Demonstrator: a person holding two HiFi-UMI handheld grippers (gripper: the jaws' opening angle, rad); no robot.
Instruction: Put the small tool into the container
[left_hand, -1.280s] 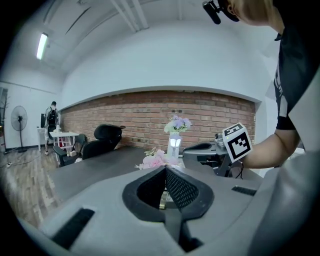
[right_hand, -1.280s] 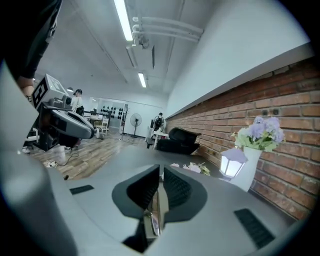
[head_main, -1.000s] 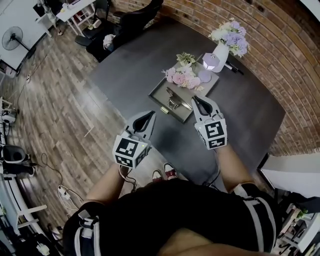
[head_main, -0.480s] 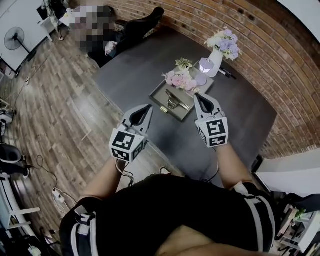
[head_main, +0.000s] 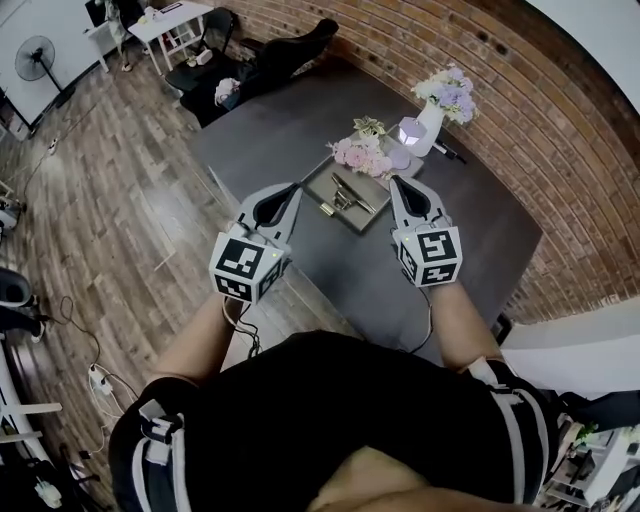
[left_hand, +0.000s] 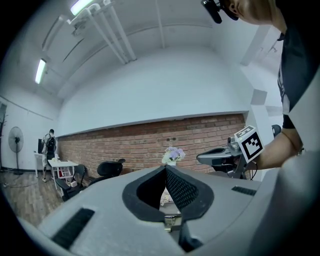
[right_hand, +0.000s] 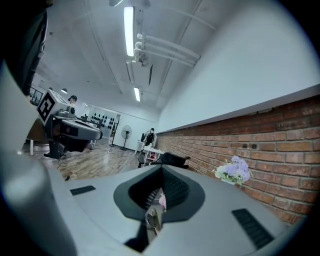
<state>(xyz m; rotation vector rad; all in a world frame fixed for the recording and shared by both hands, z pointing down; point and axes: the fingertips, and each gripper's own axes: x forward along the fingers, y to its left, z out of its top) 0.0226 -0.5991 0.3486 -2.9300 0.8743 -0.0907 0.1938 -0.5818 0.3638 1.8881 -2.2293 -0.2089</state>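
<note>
A grey tray lies on the dark table, with a small metal tool and a brass piece in it. Behind the tray stands a small lavender container. My left gripper is shut and empty, held in the air at the tray's left edge. My right gripper is also shut and empty, just right of the tray. In the left gripper view the left gripper's jaws meet at their tips. The right gripper's jaws do the same in its own view.
Pink flowers lie at the tray's far end. A white vase of purple flowers stands by the brick wall. A black chair is behind the table, and wooden floor lies to the left.
The table and tray have come nearer in the head view. Both grippers have risen a little and stayed shut, one on each side of the tray.
</note>
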